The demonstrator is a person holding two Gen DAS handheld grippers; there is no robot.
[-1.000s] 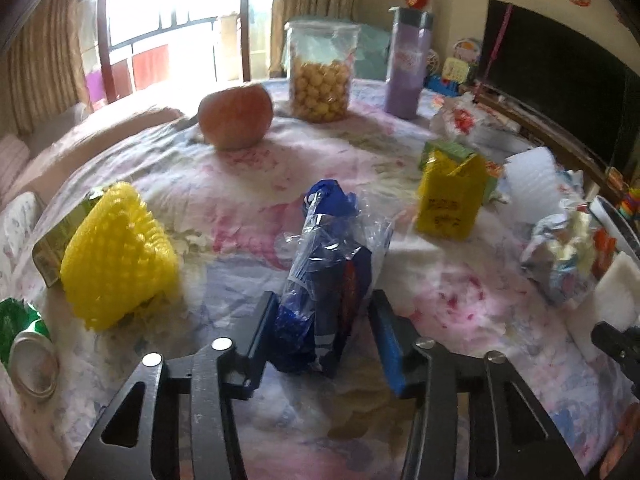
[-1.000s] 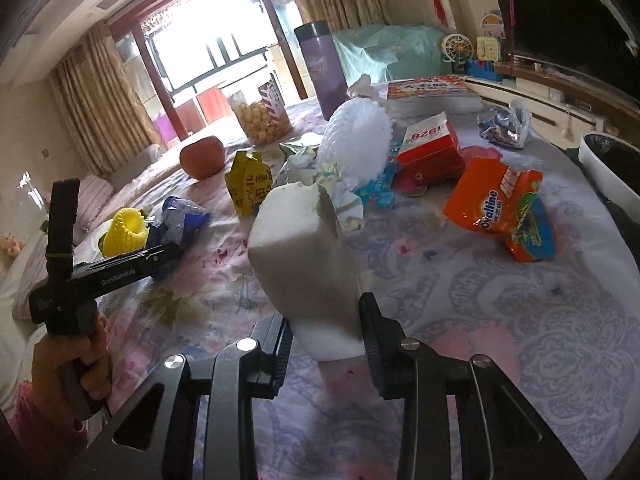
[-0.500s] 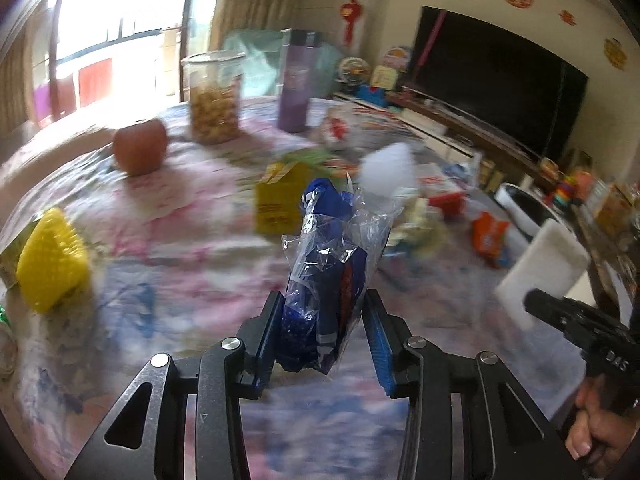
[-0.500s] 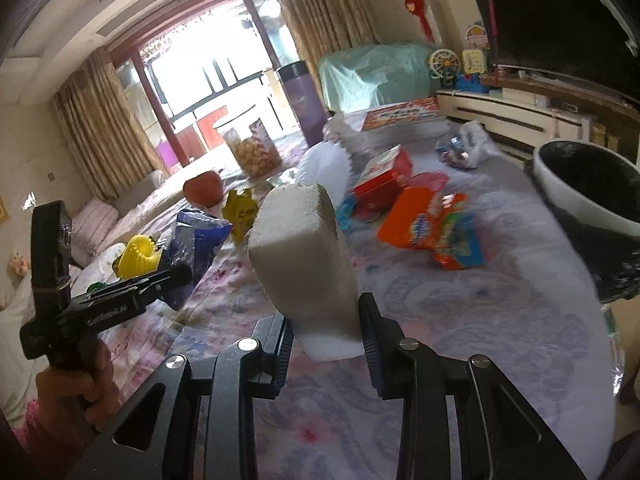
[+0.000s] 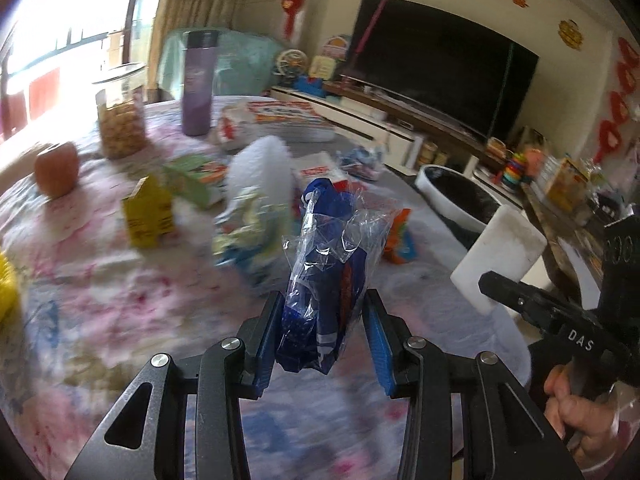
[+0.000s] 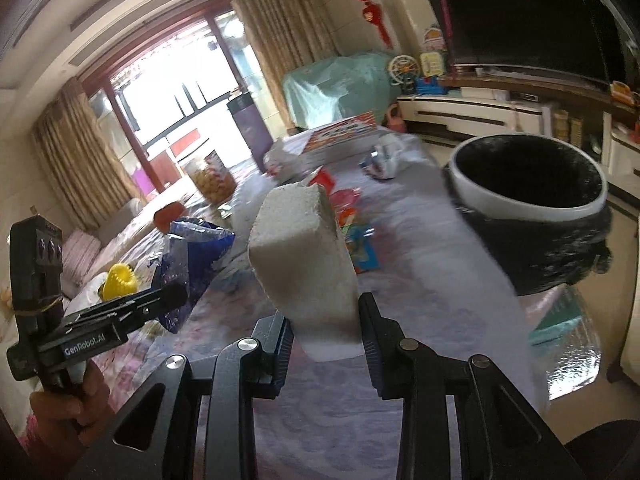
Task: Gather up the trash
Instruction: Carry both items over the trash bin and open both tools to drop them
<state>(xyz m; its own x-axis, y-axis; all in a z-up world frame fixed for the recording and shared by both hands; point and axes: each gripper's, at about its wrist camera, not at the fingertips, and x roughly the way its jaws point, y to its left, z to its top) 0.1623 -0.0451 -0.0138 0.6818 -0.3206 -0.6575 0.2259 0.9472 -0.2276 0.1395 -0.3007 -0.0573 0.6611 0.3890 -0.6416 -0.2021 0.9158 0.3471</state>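
Blue wrapper (image 5: 326, 280) is pinched by the left claw (image 5: 324, 336); white foam (image 6: 308, 264) is pinched by the right claw (image 6: 326, 340).

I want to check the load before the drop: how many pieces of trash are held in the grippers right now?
2. A blue snack bag in clear plastic is clamped in the left gripper; a white foam block is clamped in the right gripper. Nothing else seems held.
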